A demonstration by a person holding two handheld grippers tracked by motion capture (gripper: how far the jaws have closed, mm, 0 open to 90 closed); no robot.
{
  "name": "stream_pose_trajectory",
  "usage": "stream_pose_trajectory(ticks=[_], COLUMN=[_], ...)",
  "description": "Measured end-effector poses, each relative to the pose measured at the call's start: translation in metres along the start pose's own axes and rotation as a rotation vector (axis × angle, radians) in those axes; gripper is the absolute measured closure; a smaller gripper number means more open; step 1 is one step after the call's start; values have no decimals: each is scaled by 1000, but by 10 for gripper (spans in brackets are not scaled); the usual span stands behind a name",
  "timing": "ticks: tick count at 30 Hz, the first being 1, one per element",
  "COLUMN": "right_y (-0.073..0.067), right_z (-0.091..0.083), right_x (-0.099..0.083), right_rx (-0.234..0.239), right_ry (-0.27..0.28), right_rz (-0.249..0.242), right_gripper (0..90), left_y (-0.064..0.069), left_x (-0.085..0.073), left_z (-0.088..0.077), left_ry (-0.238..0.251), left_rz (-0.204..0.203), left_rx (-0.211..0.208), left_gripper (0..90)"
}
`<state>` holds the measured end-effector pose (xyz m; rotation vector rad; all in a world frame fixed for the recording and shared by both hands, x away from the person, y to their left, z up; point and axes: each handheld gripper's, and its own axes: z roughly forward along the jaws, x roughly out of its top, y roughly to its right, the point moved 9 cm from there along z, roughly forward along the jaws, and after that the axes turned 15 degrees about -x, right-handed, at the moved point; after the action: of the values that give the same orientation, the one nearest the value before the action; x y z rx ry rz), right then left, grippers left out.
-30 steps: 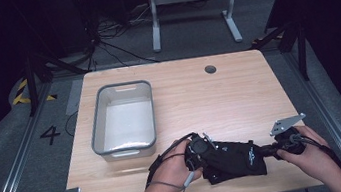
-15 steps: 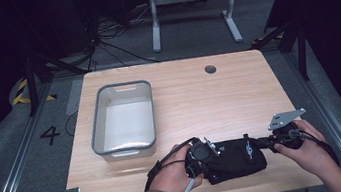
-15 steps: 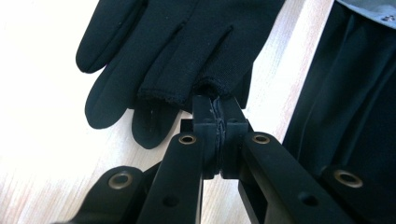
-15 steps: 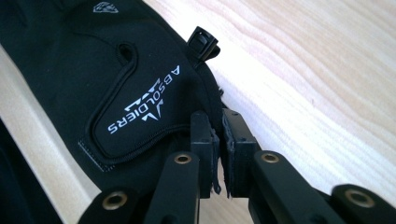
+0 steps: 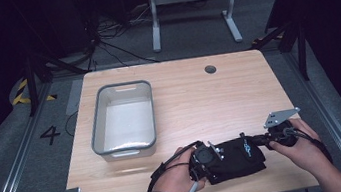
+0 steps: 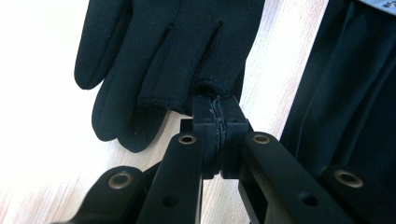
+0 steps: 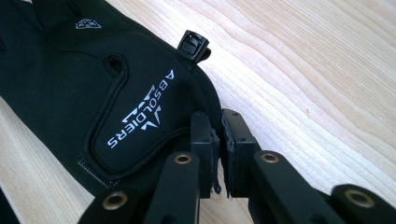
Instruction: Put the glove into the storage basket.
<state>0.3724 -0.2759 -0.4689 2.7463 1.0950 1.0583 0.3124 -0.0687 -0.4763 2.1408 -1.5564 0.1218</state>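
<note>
Black fabric gloves (image 5: 235,160) lying near the wooden table's (image 5: 239,96) front edge, my left gripper (image 6: 218,105) pinching a fingertip hem, my right gripper (image 7: 219,122) clamping the cuff edge, grey plastic bin (image 5: 123,117) standing apart at left, bare wood beyond.

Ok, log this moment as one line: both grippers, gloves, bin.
left gripper: shut on glove | right gripper: shut on glove cuff | gloves: on table, front edge | bin: apart, untouched
</note>
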Motion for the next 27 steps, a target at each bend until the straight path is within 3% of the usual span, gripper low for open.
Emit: stream_pose_trajectory(ticks=[8,13,18,20,21,23,27], right_y=[-1,-1,-2,-3,-2,-1,2], right_z=[4,6,7,7,7,8,7], right_x=[-5,-6,-8,-8,-6,-6,-4], right_rx=[6,7,2,0,-6,-11,-30], right_ry=[-20,-29,-35,-31,-18,-9,8], right_rz=[8,10,9,9,7,2,6], right_gripper=[849,847,829,805,726,708,678], left_y=[-6,-4,-2,1,2,3,2], left_x=[-2,-2,-4,-6,-6,-7,-7], left_z=[10,16,18,17,17,11,-5], left_ry=[-24,-51,-70,-83,-82,-68,-7], left_rz=[-14,-2,0,-11,-10,-11,-24], left_rx=[-21,-44,-61,-89,-100,-126,-110], left_gripper=[882,876,775,740,675,655,650])
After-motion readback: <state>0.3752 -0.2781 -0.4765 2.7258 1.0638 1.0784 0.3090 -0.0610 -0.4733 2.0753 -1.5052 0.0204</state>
